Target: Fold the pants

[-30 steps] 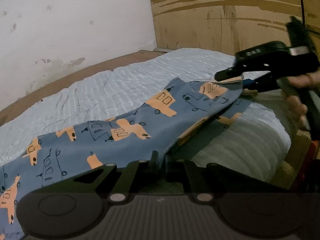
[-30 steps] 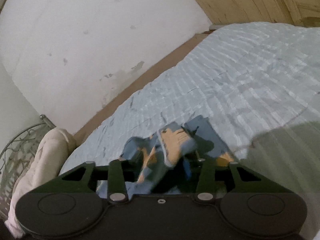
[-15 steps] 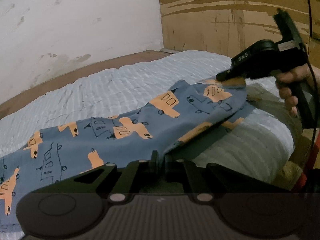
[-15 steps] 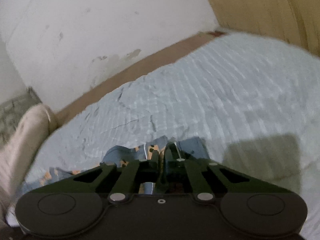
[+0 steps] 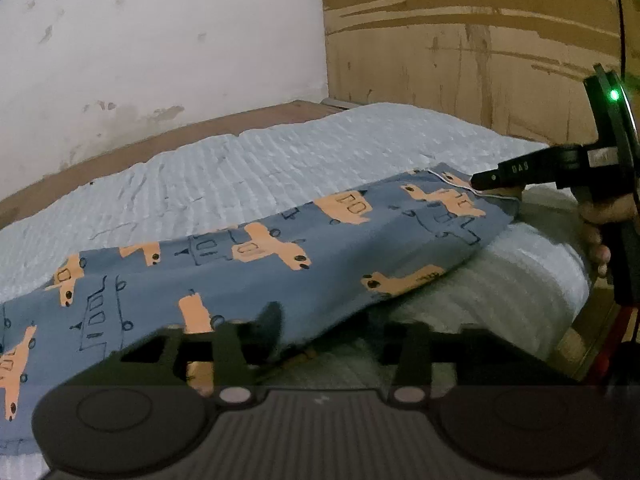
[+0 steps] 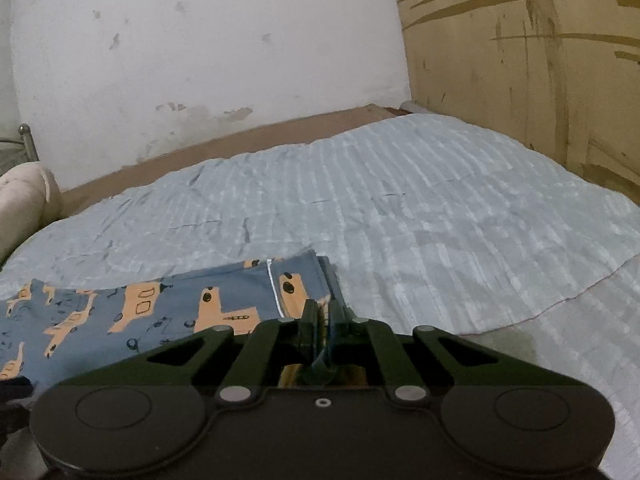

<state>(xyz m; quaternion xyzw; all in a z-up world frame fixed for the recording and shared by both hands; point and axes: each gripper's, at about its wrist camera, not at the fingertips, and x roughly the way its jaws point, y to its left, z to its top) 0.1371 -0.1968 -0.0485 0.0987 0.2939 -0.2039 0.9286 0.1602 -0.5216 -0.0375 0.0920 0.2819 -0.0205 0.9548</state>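
Blue pants (image 5: 256, 264) with an orange vehicle print lie stretched across a pale blue quilted bed (image 5: 280, 168). In the left wrist view my left gripper (image 5: 332, 332) is open, its left finger resting on the pants' near edge. My right gripper (image 5: 486, 182) shows at the right, shut on the far end of the pants. In the right wrist view my right gripper (image 6: 325, 312) is shut on the hem of the pants (image 6: 160, 308), which lie flat to the left.
A white stained wall (image 5: 160, 40) and a brown wooden panel (image 5: 460, 48) stand behind the bed. A brown bed frame edge (image 6: 240, 136) runs along the wall. A cream pillow (image 6: 24, 196) lies at the far left. The bed's near right edge drops off.
My left gripper has opened and let go of the pants. My right gripper has pulled its end to the right and lowered it, so the pants now lie flatter.
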